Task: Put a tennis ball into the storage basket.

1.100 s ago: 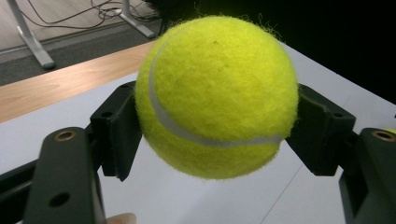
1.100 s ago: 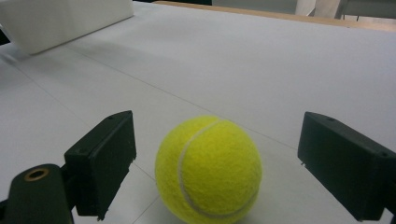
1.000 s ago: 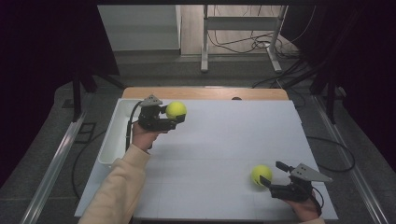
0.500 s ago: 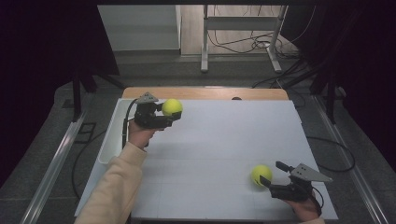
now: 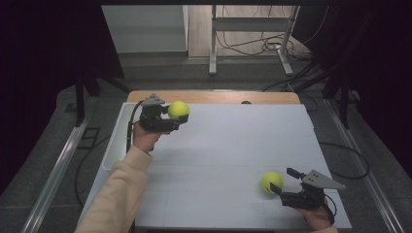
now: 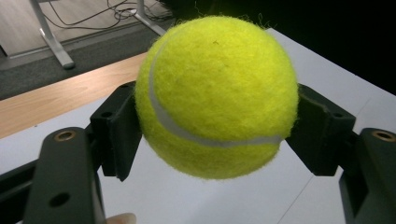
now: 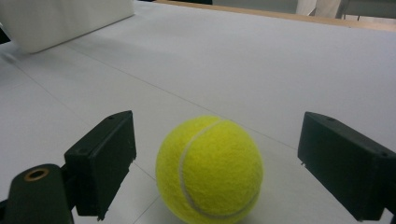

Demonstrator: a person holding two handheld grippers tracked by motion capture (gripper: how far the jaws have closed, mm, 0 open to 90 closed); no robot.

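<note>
A yellow tennis ball (image 5: pixel 178 110) is held just above the far left of the white table (image 5: pixel 228 141), with my left gripper (image 5: pixel 179 116) shut on it. In the left gripper view both black pads press the sides of this ball (image 6: pixel 217 95). A second tennis ball (image 5: pixel 272 181) rests on the table near the front right. My right gripper (image 5: pixel 283 182) is open around it. In the right gripper view that ball (image 7: pixel 209 169) lies between the jaws with a gap on each side.
A white bin (image 5: pixel 115 143) hangs along the table's left edge, beside the sleeved left forearm (image 5: pixel 121 189). A wooden strip (image 5: pixel 214 96) borders the far edge. Metal stand legs (image 5: pixel 212 48) and cables lie on the floor beyond.
My left gripper has drifted a little to the left and farther away with its ball. The right gripper and the ball in front of it have stayed put.
</note>
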